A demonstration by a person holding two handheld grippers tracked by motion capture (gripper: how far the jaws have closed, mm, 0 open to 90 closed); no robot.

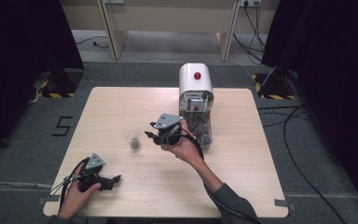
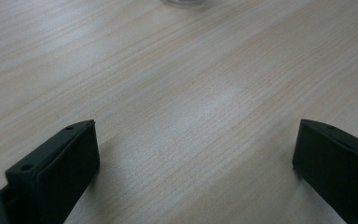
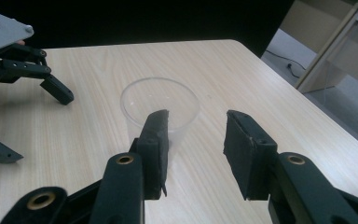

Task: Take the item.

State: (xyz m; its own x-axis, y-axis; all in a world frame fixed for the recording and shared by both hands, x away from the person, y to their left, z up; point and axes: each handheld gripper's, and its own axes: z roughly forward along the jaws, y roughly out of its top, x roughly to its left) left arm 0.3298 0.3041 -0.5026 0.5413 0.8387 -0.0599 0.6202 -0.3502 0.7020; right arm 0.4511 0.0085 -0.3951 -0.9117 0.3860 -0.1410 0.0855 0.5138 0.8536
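Observation:
A clear plastic cup (image 1: 134, 140) stands upright near the middle of the table (image 1: 242, 168), with something small and grey in its bottom. My right gripper (image 1: 152, 136) hangs just to the right of it, open, with nothing between its jaws. In the right gripper view the cup (image 3: 168, 100) sits just past the left jaw, and my right gripper (image 3: 196, 116) holds nothing. My left gripper (image 1: 115, 183) rests low at the front left of the table. Its jaws stand wide apart over bare wood, so my left gripper (image 2: 193, 154) is open and holds nothing.
A white dispenser (image 1: 195, 84) with a red button stands at the back of the table, its clear lower part full of dark bits, right behind my right hand. Cables (image 1: 298, 140) lie on the floor at the right. Wooden furniture legs (image 1: 112, 32) stand beyond the table.

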